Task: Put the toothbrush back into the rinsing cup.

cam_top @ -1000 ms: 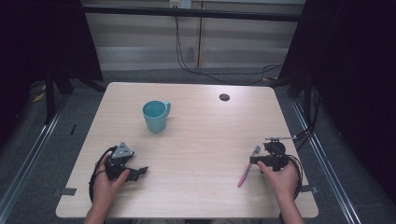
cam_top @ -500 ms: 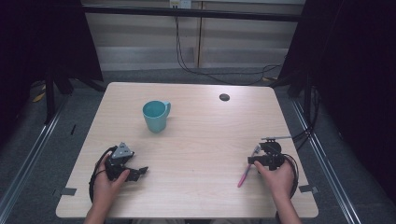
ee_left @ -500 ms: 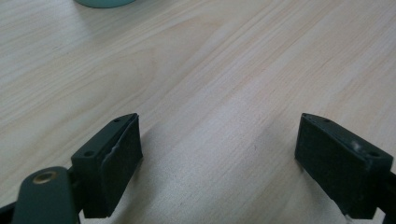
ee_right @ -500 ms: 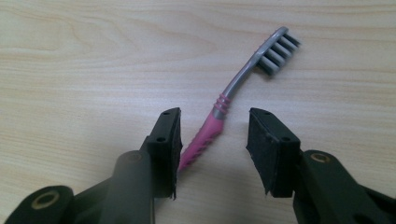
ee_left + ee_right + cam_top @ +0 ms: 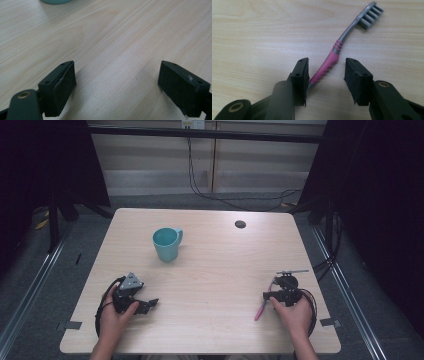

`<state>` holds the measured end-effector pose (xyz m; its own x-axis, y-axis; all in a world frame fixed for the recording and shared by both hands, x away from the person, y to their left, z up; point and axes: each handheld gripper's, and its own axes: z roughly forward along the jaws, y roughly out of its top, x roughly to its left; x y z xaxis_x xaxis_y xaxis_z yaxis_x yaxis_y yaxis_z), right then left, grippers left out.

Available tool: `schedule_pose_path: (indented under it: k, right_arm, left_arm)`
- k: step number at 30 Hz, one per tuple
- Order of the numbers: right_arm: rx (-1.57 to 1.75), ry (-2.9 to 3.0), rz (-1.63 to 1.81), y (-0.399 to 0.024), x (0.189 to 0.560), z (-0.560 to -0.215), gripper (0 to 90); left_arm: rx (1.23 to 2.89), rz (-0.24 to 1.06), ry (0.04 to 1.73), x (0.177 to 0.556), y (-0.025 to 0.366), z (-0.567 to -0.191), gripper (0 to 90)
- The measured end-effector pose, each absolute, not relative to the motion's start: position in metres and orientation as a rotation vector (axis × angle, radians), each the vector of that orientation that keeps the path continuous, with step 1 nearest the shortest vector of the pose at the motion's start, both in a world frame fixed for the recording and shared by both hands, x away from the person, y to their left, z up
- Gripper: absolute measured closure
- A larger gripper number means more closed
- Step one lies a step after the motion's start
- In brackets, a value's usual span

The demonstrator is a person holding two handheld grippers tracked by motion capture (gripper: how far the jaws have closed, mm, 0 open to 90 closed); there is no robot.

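A pink-and-grey toothbrush [image 5: 329,63] lies flat on the wooden table [image 5: 215,265] near its right front corner, with its bristle head [image 5: 369,16] pointing away. My right gripper [image 5: 327,62] is low over it and open. The pink handle runs between the two jaws, close against the left one. From above, the right gripper [image 5: 268,295] covers the brush's upper part and the pink handle end [image 5: 260,311] sticks out toward the front edge. My left gripper [image 5: 147,304] rests at the front left, open [image 5: 117,67] with only bare wood between its jaws. A teal mug [image 5: 166,244] stands upright mid-left.
A small black round grommet [image 5: 240,224] sits in the tabletop at the back right. The mug's base [image 5: 55,1] shows at the top edge of the left gripper view. Cables hang behind the table's far edge, and dark floor surrounds the table.
My right hand and gripper have shifted slightly toward the front edge, settling over the toothbrush. The left gripper, mug and toothbrush have not moved.
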<state>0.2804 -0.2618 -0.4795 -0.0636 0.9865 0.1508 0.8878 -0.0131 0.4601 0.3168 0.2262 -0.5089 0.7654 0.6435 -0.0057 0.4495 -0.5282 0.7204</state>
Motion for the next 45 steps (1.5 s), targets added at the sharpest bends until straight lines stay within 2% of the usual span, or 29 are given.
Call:
schedule_pose_path:
  k: [2,3,5,6,8,9,16,29,38,45]
  right_arm:
    - [1.965,2.053,0.632,-0.258,0.279,-0.479,61.8]
    - [1.965,2.053,0.632,-0.258,0.279,-0.479,61.8]
    - [1.936,2.046,0.575,-0.255,0.278,-0.479,71.5]
    - [1.936,2.046,0.575,-0.255,0.278,-0.479,71.5]
    - [1.938,2.035,0.542,-0.256,0.279,-0.479,81.5]
    - [1.938,2.034,0.554,-0.257,0.279,-0.479,82.2]
    - [1.932,2.053,0.537,-0.258,0.282,-0.478,83.1]
    - [1.815,2.032,0.813,-0.264,0.281,-0.452,83.2]
    - [1.754,2.011,0.998,-0.258,0.281,-0.439,83.2]
    - [1.688,1.989,1.124,-0.250,0.279,-0.429,83.2]
  left_arm:
    - [2.219,0.338,0.812,0.317,0.226,-0.509,14.3]
    - [2.219,0.338,0.812,0.317,0.226,-0.509,14.4]
    - [2.218,0.337,0.812,0.317,0.226,-0.509,14.3]
    - [2.218,0.337,0.812,0.317,0.226,-0.509,14.3]
    - [2.220,0.339,0.811,0.317,0.226,-0.509,14.3]
    - [2.220,0.338,0.810,0.317,0.226,-0.509,14.3]
    - [2.219,0.338,0.811,0.317,0.226,-0.509,14.3]
    - [2.209,0.341,0.843,0.316,0.225,-0.508,15.2]
    - [2.209,0.283,0.834,0.317,0.218,-0.495,16.5]
    - [2.143,0.210,0.816,0.317,0.198,-0.482,16.4]
